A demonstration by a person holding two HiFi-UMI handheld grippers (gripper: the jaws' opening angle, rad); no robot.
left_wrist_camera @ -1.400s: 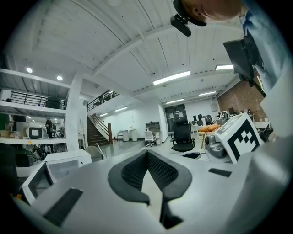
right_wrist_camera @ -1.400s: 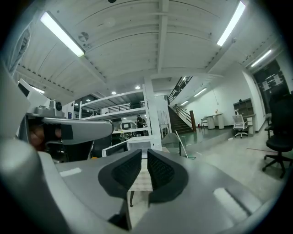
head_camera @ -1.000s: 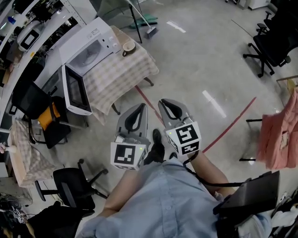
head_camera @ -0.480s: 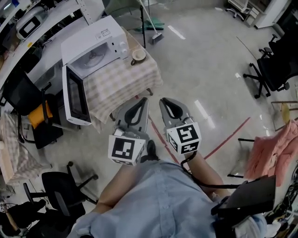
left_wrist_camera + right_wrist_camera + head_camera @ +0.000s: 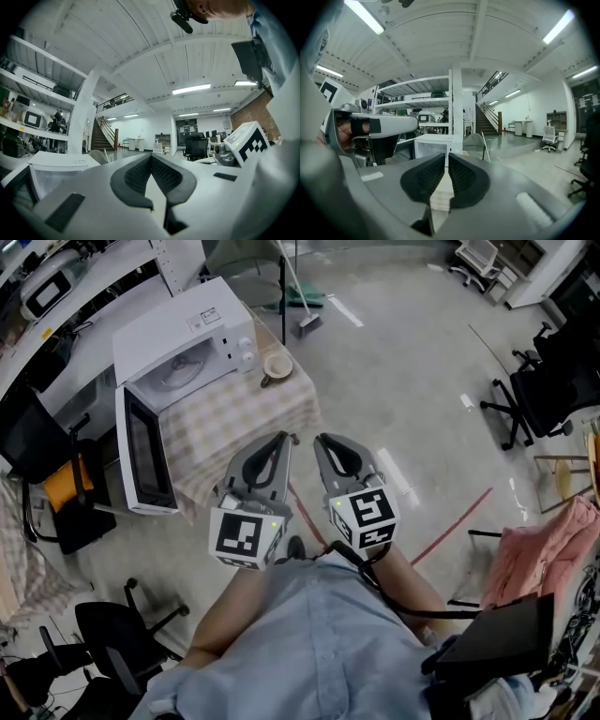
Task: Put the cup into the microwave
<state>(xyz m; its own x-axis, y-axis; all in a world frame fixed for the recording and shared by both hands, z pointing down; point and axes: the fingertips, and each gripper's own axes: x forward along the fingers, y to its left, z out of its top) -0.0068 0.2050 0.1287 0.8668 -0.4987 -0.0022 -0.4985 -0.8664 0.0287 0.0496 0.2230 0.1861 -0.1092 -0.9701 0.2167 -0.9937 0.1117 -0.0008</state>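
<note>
Ahead of both tools, well beyond their tips, the worktop (image 5: 246,416) with its checked cloth is carrying the microwave (image 5: 183,334) and the cup (image 5: 277,366). The cup is sitting on the cloth just beside the microwave's control-panel end, forward of the left tool (image 5: 282,438) and well apart from it. The microwave door (image 5: 145,460) is hanging wide open, forward and off to the left tool's left, so the cavity is already standing ready.

Both tools are hovering side by side over the floor, close to the person's body. The left tool is clenched, its pads meeting at the tips with nothing between them. The right tool (image 5: 320,439) is likewise clenched and empty, with only a hairline gap showing between its pads.

Judging from this, the step in hand is the approach to the cup, with no grasp yet begun. To do it well, the chosen tool probably needs its jaws spread before it is arriving at the cup, coming in level so one pad is passing on each side of the cup's wall. The right tool looks better placed, since the cup is lying on the microwave's far side from the door. Carrying it round to the cavity will likely be calling for an upright cup and a path staying clear of the open door.
</note>
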